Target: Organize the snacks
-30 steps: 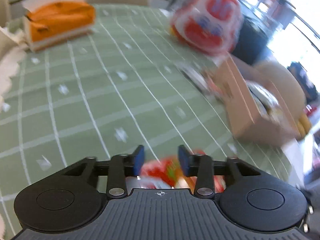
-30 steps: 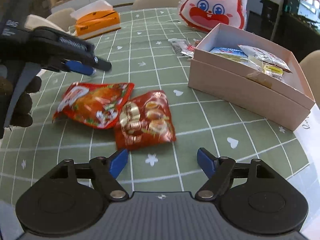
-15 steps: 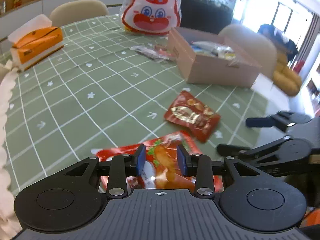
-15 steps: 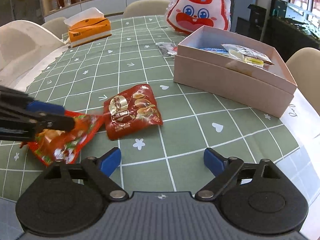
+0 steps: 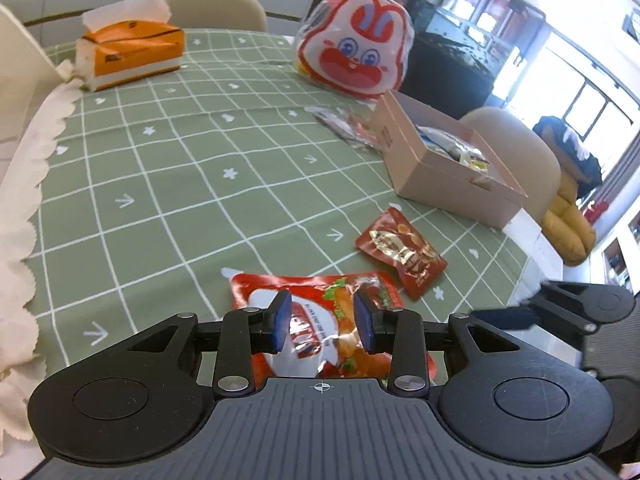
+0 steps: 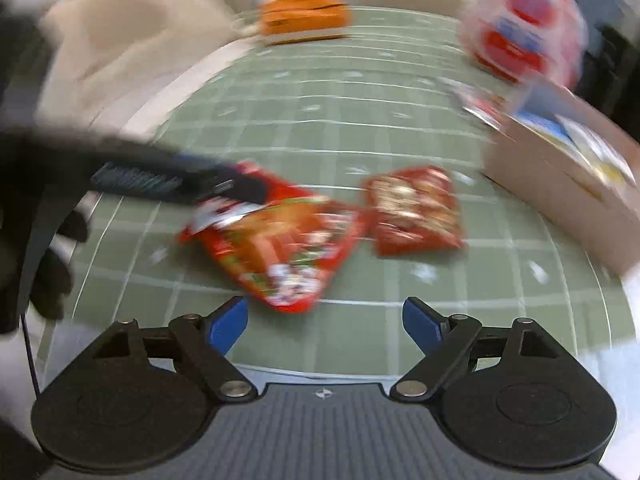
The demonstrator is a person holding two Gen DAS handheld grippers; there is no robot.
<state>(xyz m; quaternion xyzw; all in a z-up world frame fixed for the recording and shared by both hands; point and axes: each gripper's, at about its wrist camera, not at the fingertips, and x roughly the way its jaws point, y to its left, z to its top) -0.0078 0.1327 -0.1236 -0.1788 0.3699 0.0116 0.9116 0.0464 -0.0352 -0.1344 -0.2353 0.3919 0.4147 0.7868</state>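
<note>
A large red snack bag point(image 5: 320, 320) lies on the green checked tablecloth, right under my left gripper point(image 5: 322, 324), whose blue pads stand apart on either side of it without pinching it. A smaller dark red snack packet point(image 5: 400, 254) lies just beyond, toward the open cardboard box point(image 5: 432, 176) that holds several snacks. In the blurred right wrist view my right gripper point(image 6: 325, 324) is wide open and empty, short of the large bag point(image 6: 280, 248) and the small packet point(image 6: 414, 210); the left gripper point(image 6: 240, 188) reaches over the bag there.
A rabbit-face snack bag point(image 5: 354, 48) stands at the back behind the box. An orange tissue box point(image 5: 130, 54) sits at the far left. Loose wrappers point(image 5: 344, 126) lie beside the box. Chairs ring the table; its edge runs close on the right.
My left gripper has swung down over the large red bag and its jaws have opened a little. My right gripper has pulled back and swung left, blurring its view.
</note>
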